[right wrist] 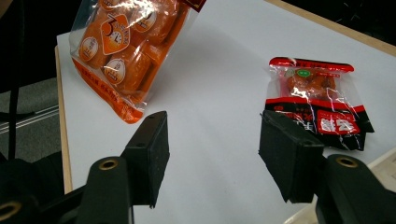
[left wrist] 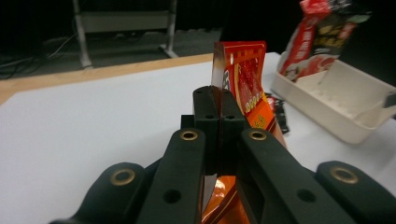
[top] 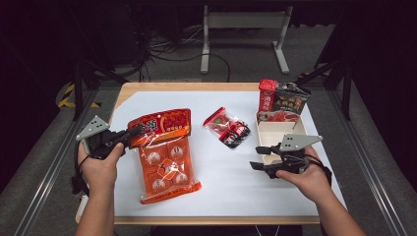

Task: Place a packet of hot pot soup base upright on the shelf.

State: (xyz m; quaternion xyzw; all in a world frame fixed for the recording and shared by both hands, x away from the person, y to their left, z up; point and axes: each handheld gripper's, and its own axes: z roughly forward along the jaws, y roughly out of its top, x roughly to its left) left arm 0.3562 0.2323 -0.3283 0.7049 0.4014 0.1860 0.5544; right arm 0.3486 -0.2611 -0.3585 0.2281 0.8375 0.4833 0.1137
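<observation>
High view records were examined first. The left gripper [top: 132, 133] was seen at the left of the frame, its jaws closed tight on the upper left corner of the orange snack bag [top: 164, 155]. The bag's red header was raised off the white table surface [top: 226, 177], while its lower end was seen lying towards the lower centre of the frame; whether that end touched the surface could not be told. The right gripper [top: 258, 157] was found at the lower right of the frame, held just in front of the white tray [top: 273, 132], with its jaws parted and nothing between them. A small red and black packet [top: 227, 127] was noted at the centre of the frame, well apart from the bag. A red pouch [top: 266, 96] and a dark pouch [top: 291, 99] were seen standing at the tray's far end, in the upper right.

In the left gripper view, the pads were seen pressed together on the bag's edge [left wrist: 243, 79], with the header rising upright above them at the centre. The tray [left wrist: 336, 100] was noted at the right.

In the right gripper view, the open jaws framed bare table, with the bag [right wrist: 126, 51] at upper left and the packet [right wrist: 317, 105] at right.
</observation>
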